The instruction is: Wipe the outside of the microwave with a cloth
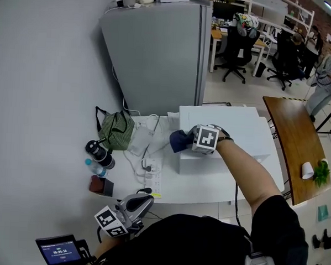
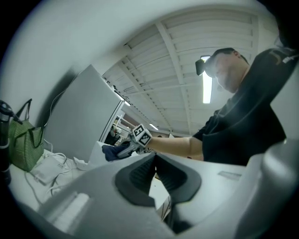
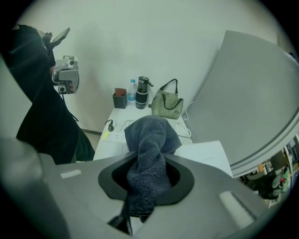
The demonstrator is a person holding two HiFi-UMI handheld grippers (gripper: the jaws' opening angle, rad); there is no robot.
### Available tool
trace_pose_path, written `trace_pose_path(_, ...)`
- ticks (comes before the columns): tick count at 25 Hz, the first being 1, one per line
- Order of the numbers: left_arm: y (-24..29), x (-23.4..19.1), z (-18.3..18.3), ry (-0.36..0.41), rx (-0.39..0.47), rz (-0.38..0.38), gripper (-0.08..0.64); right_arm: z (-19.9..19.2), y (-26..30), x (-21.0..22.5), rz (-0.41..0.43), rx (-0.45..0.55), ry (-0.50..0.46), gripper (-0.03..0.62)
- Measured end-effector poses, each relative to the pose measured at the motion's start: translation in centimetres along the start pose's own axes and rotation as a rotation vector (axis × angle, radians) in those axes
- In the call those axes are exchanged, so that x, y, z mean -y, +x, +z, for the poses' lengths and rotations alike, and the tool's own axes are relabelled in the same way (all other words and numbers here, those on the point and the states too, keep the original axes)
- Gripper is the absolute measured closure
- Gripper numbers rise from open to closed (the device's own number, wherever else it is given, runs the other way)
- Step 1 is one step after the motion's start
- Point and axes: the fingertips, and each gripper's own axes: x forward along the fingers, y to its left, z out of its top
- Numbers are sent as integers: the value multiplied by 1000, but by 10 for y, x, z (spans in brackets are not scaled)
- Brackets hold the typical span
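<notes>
Right gripper (image 1: 190, 140) has its jaws clamped on the blue cloth (image 3: 148, 154), right at the top-left edge of the microwave (image 1: 235, 130). The rest of the top runs off rightward. Left gripper (image 1: 137, 203) is well back by the bench (image 1: 196, 189) edge, jaws closed, empty.

The left gripper (image 2: 155, 158) and the right gripper (image 1: 187, 140) each have a grey moulded body with black ribbed pads (image 2: 139, 176) set in a dark recess. Each carries a white cube (image 1: 205, 139) printed with black square markers. The person wears a black short-sleeved top (image 1: 204, 247), a dark band (image 1: 226, 139) at the right wrist and a black head-mounted camera (image 2: 203, 65).
</notes>
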Motion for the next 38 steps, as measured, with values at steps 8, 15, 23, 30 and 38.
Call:
trace_pose_path(8, 74, 34, -9, 34, -9, -50, 557, -179, -94, -8, -13, -101, 61, 520)
trace_pose_path(15, 161, 72, -35, 8, -13, -76, 557, -356, -190, 1, -127, -134, 194, 520)
trace_pose_path(23, 137, 76, -28, 19, -9, -26, 557, -275, -200, 3, -159, 28, 99, 518)
trace_pose_path(30, 34, 60, -12, 44, 21, 9, 557, -37, -71, -47, -14, 127, -121, 518)
trace_pose_path(38, -34, 46, -10, 34, 4, 39, 557, 8, -10, -50, -13, -10, -143, 520)
